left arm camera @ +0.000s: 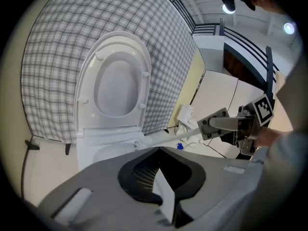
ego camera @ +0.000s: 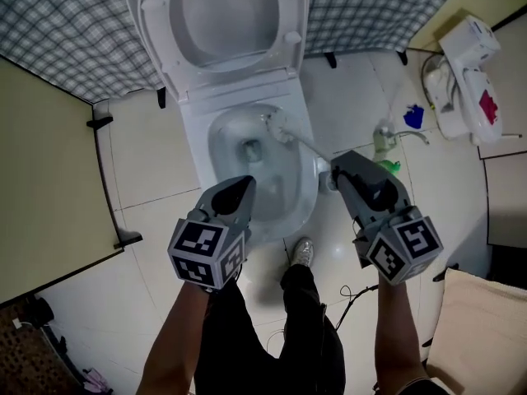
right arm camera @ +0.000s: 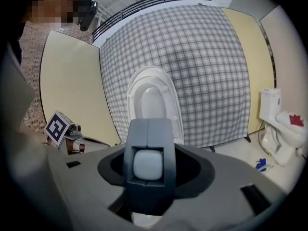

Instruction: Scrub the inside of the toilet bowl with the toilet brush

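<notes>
White porcelain fills the middle of the frame: the toilet bowl (ego camera: 216,142) sits below its raised seat (ego camera: 156,23), with the toilet brush (ego camera: 301,143) slanting into the bowl's upper right side. My right gripper (ego camera: 336,171), right of centre, has its fingers clamped on the handle's end. My left gripper (ego camera: 241,188), over the bowl's near rim, has its fingers pinched together on nothing.

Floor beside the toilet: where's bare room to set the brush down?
Bare tile left of the toilet, up to the yellow partition. Right side is crowded: bottle, blue item, second white toilet, cable by the shoe.
</notes>
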Demonstrator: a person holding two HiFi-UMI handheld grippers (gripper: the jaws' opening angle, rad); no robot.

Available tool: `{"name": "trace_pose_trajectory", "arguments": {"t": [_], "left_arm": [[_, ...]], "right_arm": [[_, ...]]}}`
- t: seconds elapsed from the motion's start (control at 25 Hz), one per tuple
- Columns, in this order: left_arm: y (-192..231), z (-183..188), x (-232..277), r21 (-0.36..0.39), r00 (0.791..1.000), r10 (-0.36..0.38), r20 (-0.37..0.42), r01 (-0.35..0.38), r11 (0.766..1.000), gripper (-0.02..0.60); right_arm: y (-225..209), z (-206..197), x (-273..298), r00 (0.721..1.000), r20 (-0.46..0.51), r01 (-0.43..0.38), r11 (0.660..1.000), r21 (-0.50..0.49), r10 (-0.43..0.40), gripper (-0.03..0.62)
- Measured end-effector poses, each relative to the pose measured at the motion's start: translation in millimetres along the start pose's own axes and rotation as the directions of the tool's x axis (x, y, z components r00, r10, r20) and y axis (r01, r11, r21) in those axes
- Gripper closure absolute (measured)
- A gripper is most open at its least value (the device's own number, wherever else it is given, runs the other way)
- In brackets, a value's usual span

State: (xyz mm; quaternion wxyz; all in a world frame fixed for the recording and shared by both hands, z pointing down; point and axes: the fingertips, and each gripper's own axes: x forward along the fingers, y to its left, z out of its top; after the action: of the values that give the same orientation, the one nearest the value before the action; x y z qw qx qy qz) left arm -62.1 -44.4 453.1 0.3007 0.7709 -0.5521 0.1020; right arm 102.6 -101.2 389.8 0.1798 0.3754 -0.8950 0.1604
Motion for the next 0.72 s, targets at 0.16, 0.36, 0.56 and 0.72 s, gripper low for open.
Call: {"name": "trace_pose_trajectory", "arguments": {"t": [0.16, 0.36, 0.56, 0.72], "left_arm": [[17.2, -20.8, -5.1, -0.029, 1.000, 0.025, -0.014, -0.025, 0.999, 0.572], [33.0, -41.3, -7.5, -0.074, 0.999, 0.042, -0.031, -0.045, 0.996, 0.572], [48.5, -49.6, -9.5, -0.069, 0.997, 0.052, -0.050, -0.055, 0.996, 0.572], [55.6, -48.3, -7.5, -0.079, 0.997, 0.057, -0.043, -0.061, 0.995, 0.572]], "right_arm": [[26.0, -39.9, 26.7, 0.996, -0.078, -0.047, 0.998, 0.029, 0.049, 0.370], [39.9, -76.7, 51.4, 0.988, -0.138, -0.059, 0.995, 0.080, 0.070, 0.370], [56.1, -90.2, 77.0, 0.983, -0.150, -0.095, 0.991, 0.099, 0.109, 0.370], [62.8, -96.6, 110.9, 0.978, -0.168, -0.111, 0.991, 0.079, 0.123, 0.370]]}}
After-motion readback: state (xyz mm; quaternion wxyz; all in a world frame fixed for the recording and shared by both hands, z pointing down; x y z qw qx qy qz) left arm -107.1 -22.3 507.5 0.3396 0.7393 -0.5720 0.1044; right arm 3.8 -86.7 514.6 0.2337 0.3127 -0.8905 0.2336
